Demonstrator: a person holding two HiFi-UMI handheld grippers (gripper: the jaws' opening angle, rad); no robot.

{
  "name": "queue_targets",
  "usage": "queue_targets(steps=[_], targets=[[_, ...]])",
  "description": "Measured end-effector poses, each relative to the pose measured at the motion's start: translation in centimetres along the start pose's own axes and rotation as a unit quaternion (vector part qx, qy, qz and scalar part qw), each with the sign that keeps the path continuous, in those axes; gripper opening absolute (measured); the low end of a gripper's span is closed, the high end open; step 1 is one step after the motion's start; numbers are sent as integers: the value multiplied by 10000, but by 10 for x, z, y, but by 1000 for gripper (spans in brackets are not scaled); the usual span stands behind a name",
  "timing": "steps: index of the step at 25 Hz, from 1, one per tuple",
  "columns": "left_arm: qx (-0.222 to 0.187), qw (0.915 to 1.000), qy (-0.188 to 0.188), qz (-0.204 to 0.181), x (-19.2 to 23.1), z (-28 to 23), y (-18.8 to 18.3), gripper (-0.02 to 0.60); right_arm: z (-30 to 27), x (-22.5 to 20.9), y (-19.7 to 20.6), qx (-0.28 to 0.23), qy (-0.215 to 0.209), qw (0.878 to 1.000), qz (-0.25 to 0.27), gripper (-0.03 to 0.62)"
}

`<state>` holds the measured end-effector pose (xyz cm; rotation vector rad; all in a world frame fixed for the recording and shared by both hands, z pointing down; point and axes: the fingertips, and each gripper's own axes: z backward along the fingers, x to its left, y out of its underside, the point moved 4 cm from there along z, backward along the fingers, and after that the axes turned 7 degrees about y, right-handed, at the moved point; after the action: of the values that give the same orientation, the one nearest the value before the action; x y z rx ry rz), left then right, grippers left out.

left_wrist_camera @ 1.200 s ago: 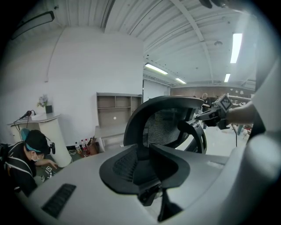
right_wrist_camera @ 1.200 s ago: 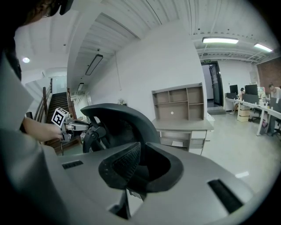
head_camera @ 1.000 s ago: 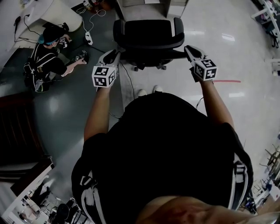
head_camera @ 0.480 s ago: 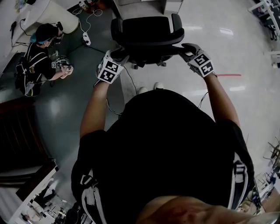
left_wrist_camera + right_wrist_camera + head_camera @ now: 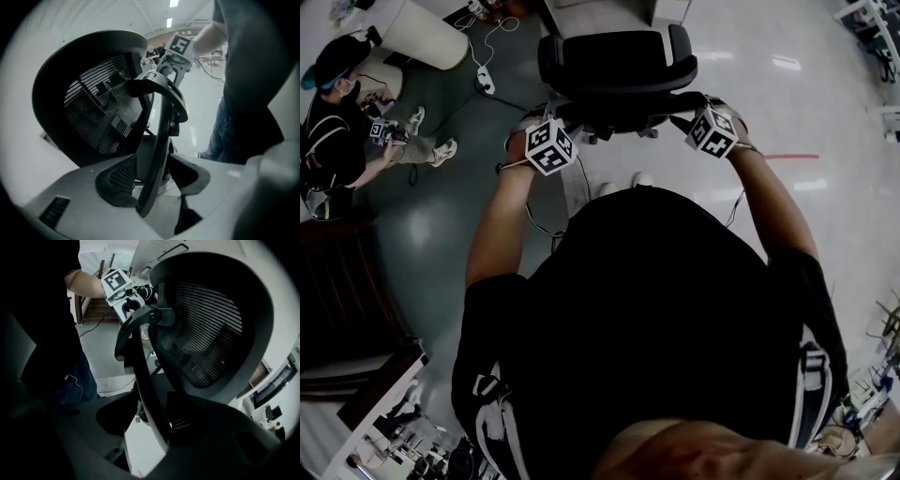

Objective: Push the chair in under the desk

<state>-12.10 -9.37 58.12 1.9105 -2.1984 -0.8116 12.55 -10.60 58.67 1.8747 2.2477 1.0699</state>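
Note:
A black mesh-backed office chair (image 5: 619, 66) stands in front of me, its back towards me. My left gripper (image 5: 551, 116) is at the left end of the chair's rear frame and my right gripper (image 5: 694, 101) at the right end. In the left gripper view the curved frame bar (image 5: 159, 140) runs between the jaws of the left gripper (image 5: 152, 187), with a gap on its right side. In the right gripper view the bar (image 5: 140, 366) likewise passes between the jaws of the right gripper (image 5: 145, 423), with a gap on its left. Both pairs of jaws have just been opening and stand open around the bar.
A person (image 5: 337, 112) sits on the dark floor at the upper left. A power strip with cables (image 5: 485, 80) and a white cylinder (image 5: 422, 33) lie beyond. A red tape line (image 5: 792, 157) marks the pale floor at the right. Dark wooden furniture (image 5: 337, 291) stands at the left.
Both grippers have rolled and sunk in against the chair's rear frame. The seated person has shifted towards the left edge.

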Motion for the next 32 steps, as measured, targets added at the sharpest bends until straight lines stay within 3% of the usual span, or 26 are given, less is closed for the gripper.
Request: queue_targets(steps=[5,12,19,32], targets=[[387,9981,362,-323,-11,-16,0,229,-16,6,2,200,-106,9992,317,192],[709,9949,605,-390,-8,-51,1,224,-29,4,3,450,-162,9981,385,181],[837,9926,724,-500,-9,-61,-5,156,-44,13,11,1110,-251,9858,1238,170],[917,9912,933,-212,1,-69,-11,161,-51,1,15,1147,-517,9841,1256,156]])
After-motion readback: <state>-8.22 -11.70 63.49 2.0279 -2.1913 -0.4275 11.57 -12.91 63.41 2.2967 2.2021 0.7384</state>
